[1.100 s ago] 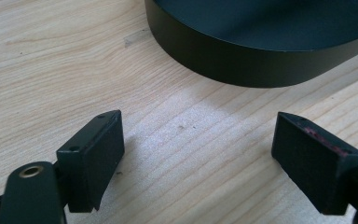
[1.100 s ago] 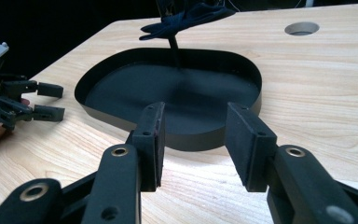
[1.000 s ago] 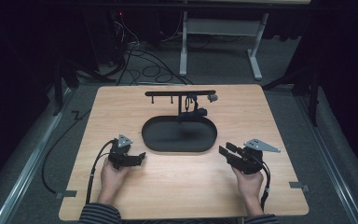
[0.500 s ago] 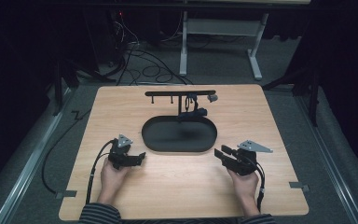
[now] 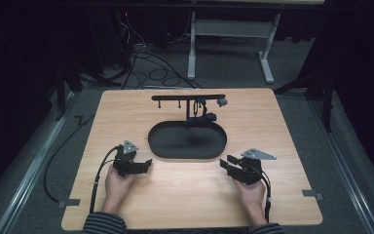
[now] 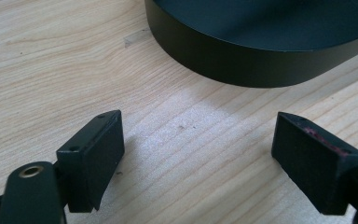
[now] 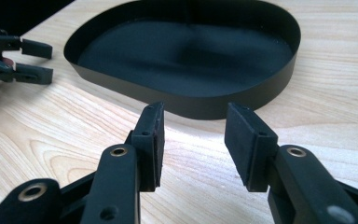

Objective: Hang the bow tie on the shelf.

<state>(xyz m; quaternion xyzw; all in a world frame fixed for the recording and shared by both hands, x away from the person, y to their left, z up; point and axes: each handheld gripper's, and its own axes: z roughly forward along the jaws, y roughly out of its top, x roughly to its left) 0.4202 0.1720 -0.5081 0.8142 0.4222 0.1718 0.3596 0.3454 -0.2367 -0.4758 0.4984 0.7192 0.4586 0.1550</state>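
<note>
Black and oval, the tray [image 5: 187, 141] sits mid-table on the pale wood table [image 5: 282, 126], and your two grippers flank its near edge. Your left gripper [image 5: 143, 165] rests low by the tray's near-left end, just beside it but apart from the rim; in the left gripper view its jaws stand wide, with bare wood grain between them and the tray wall [image 6: 261, 70] curving across ahead, touching neither pad. Your right gripper [image 5: 227, 165] sits by the tray's near-right end, also close to the rim and not on it; in the right gripper view [image 7: 193, 135] its jaws are parted about halfway with nothing between them, and they point at the tray's near wall [image 7: 200, 109], which lies just beyond the tips. That same view catches your left gripper [image 7: 35, 60] at the far left edge, jaws apart, across the tray's end. Both of your hands lie on the table, cables trailing back toward you. Behind the tray stands a black rack [image 5: 190, 98] with a bar across its top and small pegs hanging under it; something dark [image 5: 202, 117] hangs from it over the tray's far rim, too small to make out.
</note>
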